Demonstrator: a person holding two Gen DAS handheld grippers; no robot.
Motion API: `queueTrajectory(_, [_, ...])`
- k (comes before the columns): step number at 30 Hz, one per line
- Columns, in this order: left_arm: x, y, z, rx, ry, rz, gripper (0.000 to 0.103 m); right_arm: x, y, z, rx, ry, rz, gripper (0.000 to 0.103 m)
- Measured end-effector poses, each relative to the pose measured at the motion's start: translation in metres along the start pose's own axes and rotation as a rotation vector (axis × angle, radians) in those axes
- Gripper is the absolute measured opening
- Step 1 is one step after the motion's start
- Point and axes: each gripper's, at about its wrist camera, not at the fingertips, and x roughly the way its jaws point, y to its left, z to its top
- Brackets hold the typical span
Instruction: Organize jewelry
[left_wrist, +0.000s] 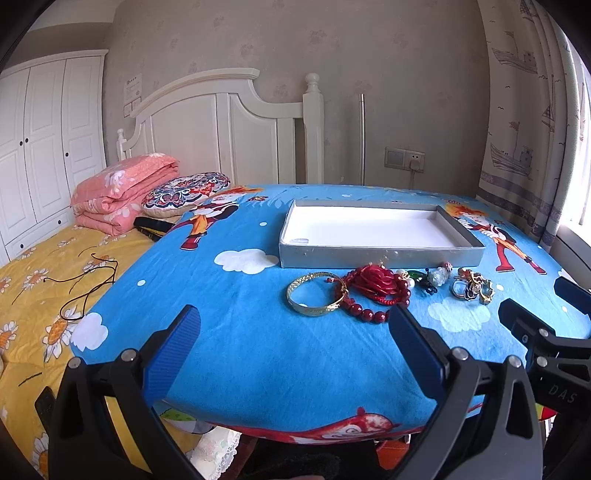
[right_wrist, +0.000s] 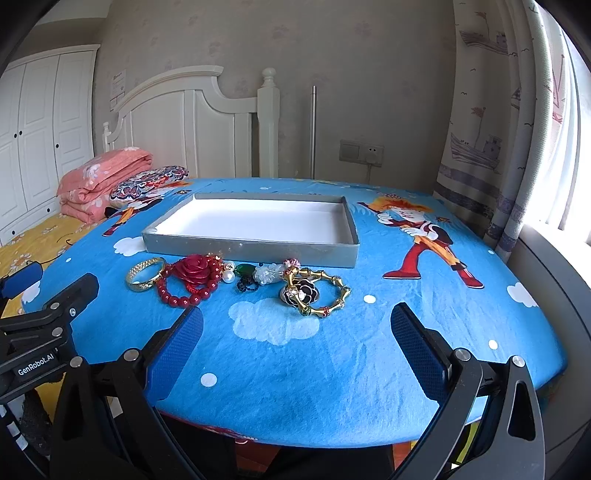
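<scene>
Jewelry (right_wrist: 236, 282) all sits beside our empty box (right_wrist: 255, 223), and our left gripper (left_wrist: 295, 343) and right gripper (right_wrist: 295, 343) wait wide apart, holding nothing.

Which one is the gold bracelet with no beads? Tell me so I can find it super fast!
Find the grey tray on the blue cartoon cloth. Just in front of it lies a row of jewelry; the plain gold bangle is at its left end, touching the red bead bracelet. It alone is a smooth, solid gold ring.

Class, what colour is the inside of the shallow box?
White inside the shallow box, grey outside; clearest in the right wrist view.
</scene>
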Motion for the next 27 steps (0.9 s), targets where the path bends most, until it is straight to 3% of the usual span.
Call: queueTrajectory(27, [0.0062, 0.0088, -0.0057, -0.042, 0.034, -0.009, 0.099, -0.0008, -0.0003, 0.0006, -0.007, 0.010, -0.005, 0.096])
